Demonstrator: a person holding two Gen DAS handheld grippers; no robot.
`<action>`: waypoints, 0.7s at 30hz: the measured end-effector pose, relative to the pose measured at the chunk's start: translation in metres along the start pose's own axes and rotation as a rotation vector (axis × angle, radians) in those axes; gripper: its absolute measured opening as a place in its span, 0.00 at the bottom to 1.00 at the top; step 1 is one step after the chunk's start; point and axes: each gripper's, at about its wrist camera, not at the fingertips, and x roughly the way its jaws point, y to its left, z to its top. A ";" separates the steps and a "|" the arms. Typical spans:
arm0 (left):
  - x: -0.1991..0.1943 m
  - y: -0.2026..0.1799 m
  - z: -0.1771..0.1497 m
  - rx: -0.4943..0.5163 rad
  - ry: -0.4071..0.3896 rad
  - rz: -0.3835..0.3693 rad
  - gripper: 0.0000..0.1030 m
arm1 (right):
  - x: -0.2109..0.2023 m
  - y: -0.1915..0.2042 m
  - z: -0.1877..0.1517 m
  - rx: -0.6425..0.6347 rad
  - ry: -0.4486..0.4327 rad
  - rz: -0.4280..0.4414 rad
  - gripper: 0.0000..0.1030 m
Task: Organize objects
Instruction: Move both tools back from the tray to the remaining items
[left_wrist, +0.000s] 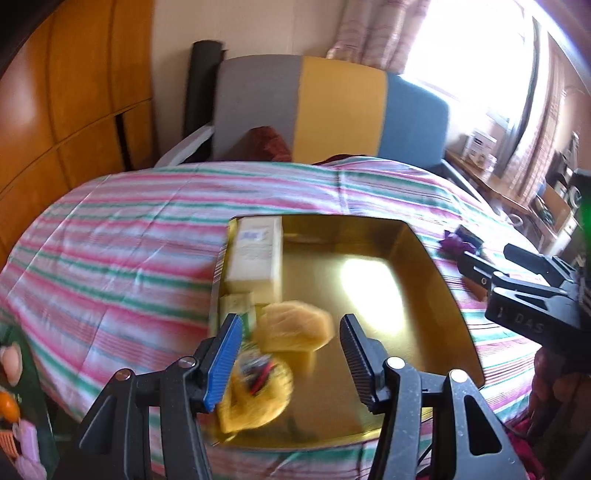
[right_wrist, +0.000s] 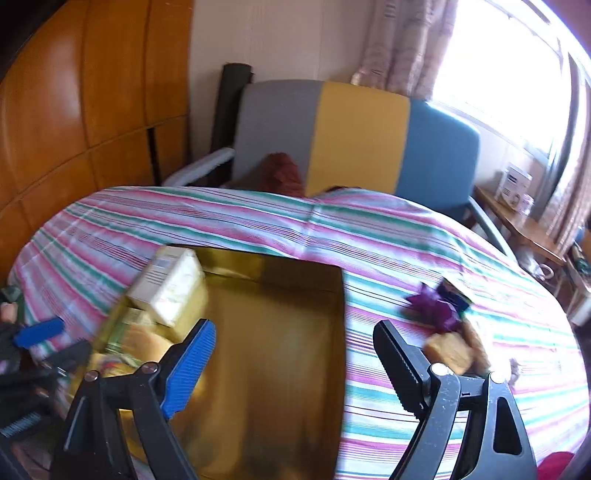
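Left wrist view: left hand-held gripper (left_wrist: 290, 330) about half open above the near left part of a gold tray (left_wrist: 417, 251), nothing clamped between its blue and black pads. Tray on a striped bedcover (left_wrist: 122, 236). Inside the tray, along the left wall: a tall pale carton (left_wrist: 256, 251) lying flat, a small greenish box (left_wrist: 236, 304) nearer, a pale yellow pastry-like piece (left_wrist: 295, 325) just beside it, and a yellow wrapped packet (left_wrist: 258, 391) closest to the fingers, blurred. Right half of the tray bare and glaring with window light. At the right edge, right hand-held gripper (left_wrist: 480, 266) over the bedcover, near a purple bow (left_wrist: 456, 243).

Right wrist view: right hand-held gripper (right_wrist: 295, 328) wide open, empty, over the tray's (right_wrist: 295, 332) right side and the cover (right_wrist: 406, 240) next to it. Pale carton (right_wrist: 170, 288) tilted at the tray's far left corner. Outside the tray on the right: purple bow (right_wrist: 436, 306) and a tan block (right_wrist: 450, 350) touching it, blurred, just beyond the black finger (right_wrist: 397, 362). Striped armchair (right_wrist: 354, 136) behind the bed.
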 end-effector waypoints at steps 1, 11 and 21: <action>0.003 -0.010 0.004 0.017 0.001 -0.018 0.54 | 0.002 -0.014 -0.001 0.012 0.010 -0.022 0.85; 0.030 -0.115 0.032 0.205 0.024 -0.169 0.54 | 0.016 -0.210 -0.025 0.304 0.079 -0.312 0.87; 0.081 -0.226 0.045 0.339 0.152 -0.308 0.54 | 0.028 -0.311 -0.072 0.642 0.122 -0.336 0.87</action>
